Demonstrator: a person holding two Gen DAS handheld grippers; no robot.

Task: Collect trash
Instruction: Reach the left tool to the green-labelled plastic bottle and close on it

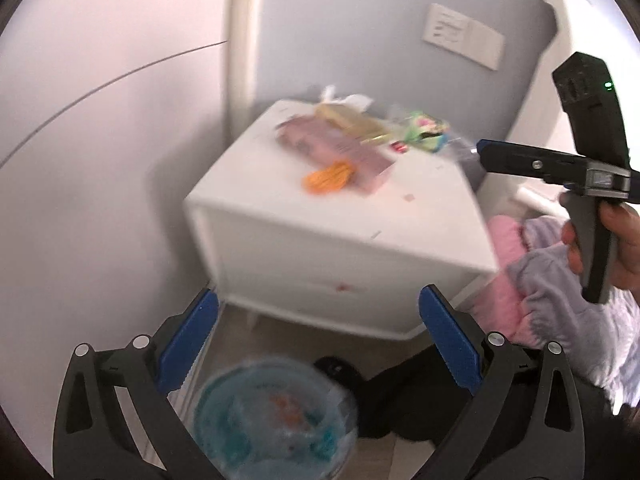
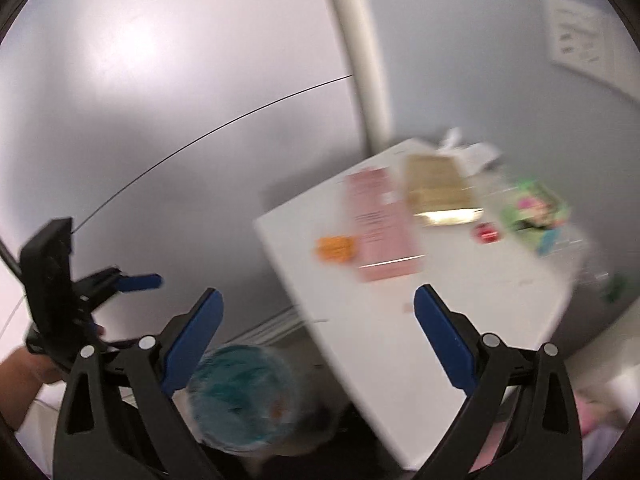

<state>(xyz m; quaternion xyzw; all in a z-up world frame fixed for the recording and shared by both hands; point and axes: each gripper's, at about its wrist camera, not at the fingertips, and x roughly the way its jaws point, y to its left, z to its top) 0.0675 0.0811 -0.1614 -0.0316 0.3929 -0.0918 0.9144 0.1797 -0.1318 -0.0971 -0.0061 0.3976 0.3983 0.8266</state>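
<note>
Home bedroom, white nightstand [image 1: 336, 248] mid-frame in a wall corner, rumpled bedding [image 1: 560, 288] at right, wall socket [image 1: 464, 36] upper right

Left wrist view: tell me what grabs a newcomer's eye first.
The litter heaped at the back of the white nightstand: a pink box, an orange wrapper, a green packet. Below it on the floor stands a bin lined with a blue bag, between the left gripper's open jaws.

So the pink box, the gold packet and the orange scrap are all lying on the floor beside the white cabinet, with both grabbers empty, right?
Not quite: they lie on top of the white cabinet, not on the floor. The left wrist view shows the pink box, gold packet and orange scrap there. Both the left gripper and right gripper are empty.
</note>
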